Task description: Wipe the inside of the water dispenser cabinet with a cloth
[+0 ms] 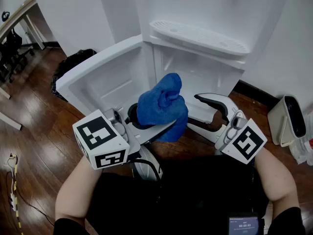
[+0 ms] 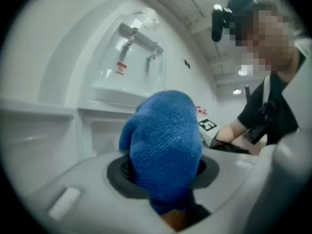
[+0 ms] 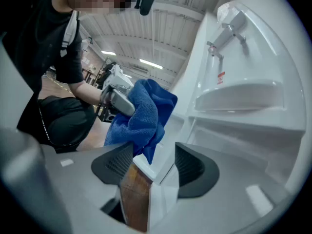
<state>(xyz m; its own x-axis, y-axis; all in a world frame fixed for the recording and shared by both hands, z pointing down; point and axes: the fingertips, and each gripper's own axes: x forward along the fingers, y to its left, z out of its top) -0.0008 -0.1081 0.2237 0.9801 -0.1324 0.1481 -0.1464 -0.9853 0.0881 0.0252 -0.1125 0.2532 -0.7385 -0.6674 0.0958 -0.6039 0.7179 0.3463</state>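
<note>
A bunched blue cloth (image 1: pixel 161 109) stands up between the jaws of my left gripper (image 1: pixel 146 127), which is shut on it. In the left gripper view the cloth (image 2: pixel 163 145) fills the middle and hides the gap of the left gripper (image 2: pixel 163 177). My right gripper (image 1: pixel 208 116) is just right of the cloth, open, with nothing between its pads (image 3: pixel 117 162). The cloth (image 3: pixel 141 116) hangs beyond its left jaw, apart from it. Both point at the white water dispenser's open cabinet (image 1: pixel 195 77), whose door (image 1: pixel 102 82) swings out to the left.
The dispenser's drip tray (image 1: pixel 200 35) juts out above the cabinet. A black bin bag (image 1: pixel 73 65) sits behind the open door. At the right wall stands a white bin (image 1: pixel 288 119). Desk legs and a chair (image 1: pixel 12 53) are at far left on the wooden floor.
</note>
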